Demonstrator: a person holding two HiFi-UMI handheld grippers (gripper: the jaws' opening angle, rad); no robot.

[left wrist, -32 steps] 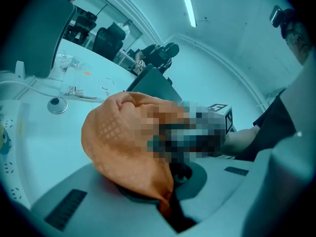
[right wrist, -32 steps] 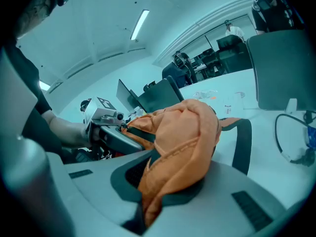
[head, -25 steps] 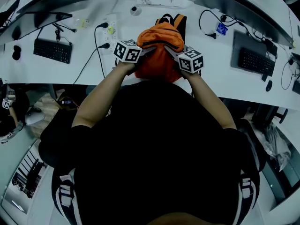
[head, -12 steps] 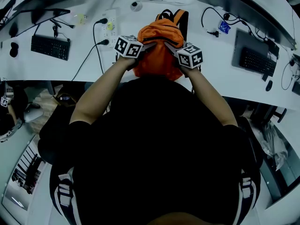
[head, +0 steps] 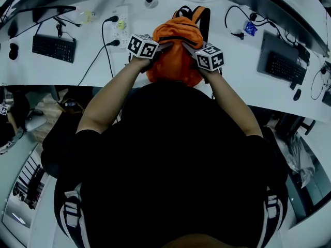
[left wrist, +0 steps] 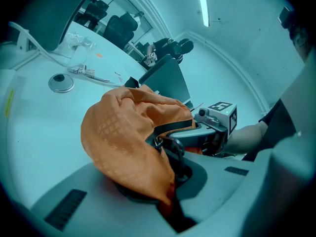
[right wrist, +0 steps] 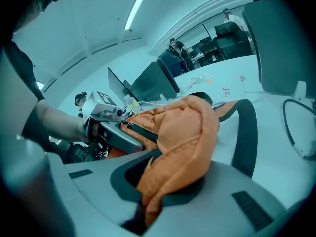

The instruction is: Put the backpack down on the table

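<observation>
An orange backpack (head: 176, 53) with black straps hangs over the white table (head: 67, 71), just past its near edge. My left gripper (head: 166, 44) is shut on a fold of its orange fabric (left wrist: 128, 147) on the left side. On the right side my right gripper (head: 185, 45) is shut on another fold of the fabric (right wrist: 182, 147). The black shoulder straps (head: 202, 17) trail toward the far side of the table. In each gripper view the other gripper's marker cube (left wrist: 223, 113) (right wrist: 101, 102) shows across the bag.
A power strip (head: 121, 27) with cables lies left of the bag. Keyboards sit at far left (head: 53, 47) and far right (head: 282, 66). Monitors (head: 269, 9) stand along the back. A small round object (head: 150, 2) and cables (head: 240, 27) lie behind the bag.
Both grippers and the backpack have sunk a little toward the table and shifted slightly farther over it. The grips are unchanged.
</observation>
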